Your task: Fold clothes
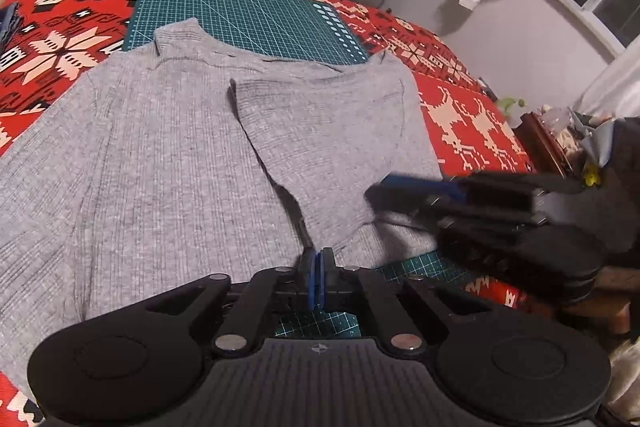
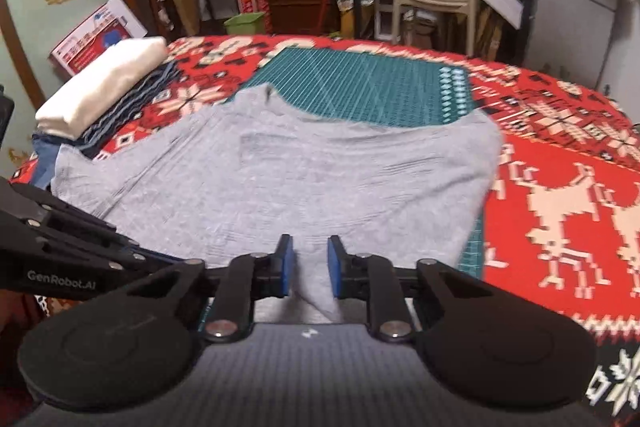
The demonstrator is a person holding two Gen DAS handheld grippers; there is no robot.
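A grey ribbed sweater [image 1: 168,155] is spread flat over a green cutting mat [image 1: 248,15], which lies on a red blanket [image 1: 60,39] with white snowflakes and deer. The sweater's collar [image 1: 180,35] is pointed away from the cameras, toward the far edge of the mat, and its hem is turned toward the grippers. So its long side is laid from near to far. One side of the sweater, on the right in the left wrist view, is folded in over the body, and the edge of that fold is seen as a slanted line running from near the collar down toward the near edge.

The left gripper [image 1: 318,281] is closed, with its blue pads pressed together. A thin edge of the grey cloth seems to be pinched there, but this cannot be told for sure.

The right gripper [image 2: 310,267] is held at the near edge of the sweater. A point of grey cloth is seen between its blue pads [image 2: 335,267], and a gap is left on each side, so the cloth is not yet squeezed.

Folded white cloth [image 2: 104,83] is stacked on dark clothes at the blanket's far left corner.
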